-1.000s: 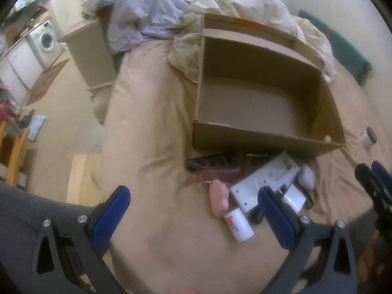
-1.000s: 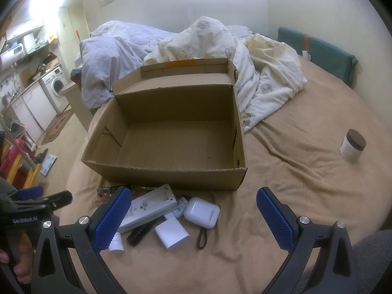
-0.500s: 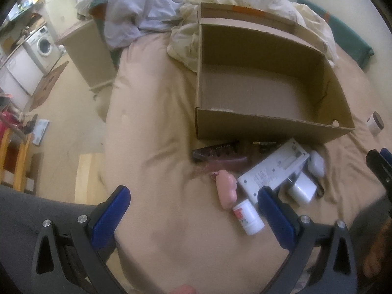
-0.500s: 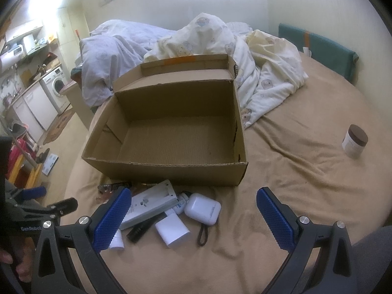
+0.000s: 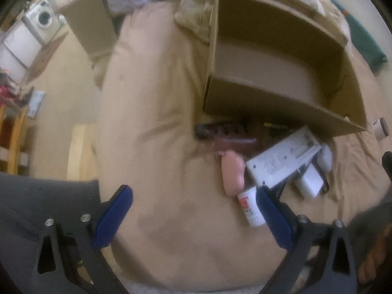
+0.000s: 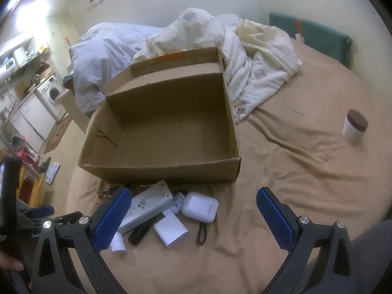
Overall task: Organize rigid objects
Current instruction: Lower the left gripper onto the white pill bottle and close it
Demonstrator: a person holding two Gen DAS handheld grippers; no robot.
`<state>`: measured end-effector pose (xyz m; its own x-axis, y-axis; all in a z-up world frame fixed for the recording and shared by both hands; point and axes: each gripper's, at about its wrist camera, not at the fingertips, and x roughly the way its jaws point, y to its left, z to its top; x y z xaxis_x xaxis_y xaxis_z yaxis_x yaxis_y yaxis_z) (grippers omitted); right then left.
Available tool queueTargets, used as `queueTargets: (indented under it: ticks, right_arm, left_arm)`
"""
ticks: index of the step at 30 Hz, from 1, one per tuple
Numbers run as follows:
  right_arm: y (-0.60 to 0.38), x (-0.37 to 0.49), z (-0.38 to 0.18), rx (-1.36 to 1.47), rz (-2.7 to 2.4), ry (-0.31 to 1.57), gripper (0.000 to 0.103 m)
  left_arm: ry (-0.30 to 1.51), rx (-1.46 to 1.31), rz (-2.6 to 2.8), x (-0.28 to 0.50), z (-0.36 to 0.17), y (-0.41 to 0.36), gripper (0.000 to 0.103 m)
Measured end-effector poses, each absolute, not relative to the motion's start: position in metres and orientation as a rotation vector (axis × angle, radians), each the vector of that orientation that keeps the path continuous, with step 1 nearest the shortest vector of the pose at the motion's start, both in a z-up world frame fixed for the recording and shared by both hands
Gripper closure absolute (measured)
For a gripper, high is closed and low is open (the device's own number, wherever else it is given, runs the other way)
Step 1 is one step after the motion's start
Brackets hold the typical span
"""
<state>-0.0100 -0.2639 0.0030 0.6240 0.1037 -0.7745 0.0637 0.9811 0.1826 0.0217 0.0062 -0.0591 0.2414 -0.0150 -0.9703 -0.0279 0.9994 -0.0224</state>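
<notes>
An open, empty cardboard box (image 6: 171,171) (image 5: 269,103) sits on the tan bed. Small objects lie in front of it: a white flat device (image 6: 147,205) (image 5: 284,156), a white earbud case (image 6: 199,207), a white block (image 6: 171,230), a black stick (image 6: 142,231), a pink item (image 5: 232,171) and a small white bottle (image 5: 250,209). My left gripper (image 5: 193,215) is open and empty, just short of the pink item and bottle. My right gripper (image 6: 193,218) is open and empty, over the pile.
A white jar with a brown lid (image 6: 354,127) stands on the bed at the right. Crumpled duvets (image 6: 220,49) lie behind the box. The bed's left edge drops to the floor (image 5: 56,93), with a washing machine (image 6: 50,93) beyond.
My left gripper has moved forward and down toward the pile; the box and objects look larger. My right gripper has crept slightly closer. Both stay open.
</notes>
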Motion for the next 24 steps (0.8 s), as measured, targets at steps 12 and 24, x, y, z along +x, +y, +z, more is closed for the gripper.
queueTargets:
  ticks: [12,24]
  right_arm:
    - [-0.275,-0.003,-0.007,0.269,0.021,0.964,0.0]
    - [-0.305,0.011,-0.021,0.462,0.098,1.057,0.0]
  left_arm:
    - [1.518,-0.167,-0.088,0.017,-0.11,-0.036,0.053]
    - [1.534,-0.143,-0.068,0.004,-0.103,-0.033,0.079]
